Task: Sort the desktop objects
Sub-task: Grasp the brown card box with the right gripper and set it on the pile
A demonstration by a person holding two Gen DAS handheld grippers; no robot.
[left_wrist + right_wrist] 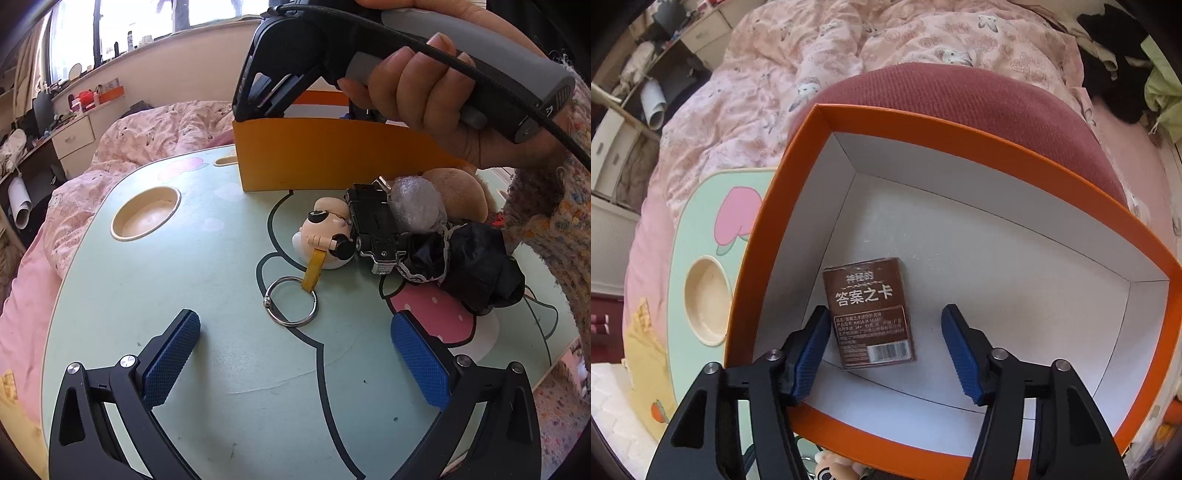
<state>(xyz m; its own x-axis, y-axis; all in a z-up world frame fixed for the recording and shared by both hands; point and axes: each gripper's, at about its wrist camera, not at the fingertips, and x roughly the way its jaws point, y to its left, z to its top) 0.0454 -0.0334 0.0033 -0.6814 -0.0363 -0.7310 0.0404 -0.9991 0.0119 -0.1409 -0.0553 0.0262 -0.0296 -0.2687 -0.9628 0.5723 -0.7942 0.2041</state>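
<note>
Hovering over orange box (960,147) at table's (184,295) far edge: right gripper (886,354) parted, nothing clamped, brown card pack (868,310) lying flat on box floor near left wall. Deposit step judged complete. Left gripper (295,354) wide apart, empty. Next: fetching keychain figure (325,229) from heap at right edge.

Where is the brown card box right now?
In the right wrist view, the brown card box lies flat on the floor of the orange box, near its left wall, loose between the right gripper's open jaws.
</note>
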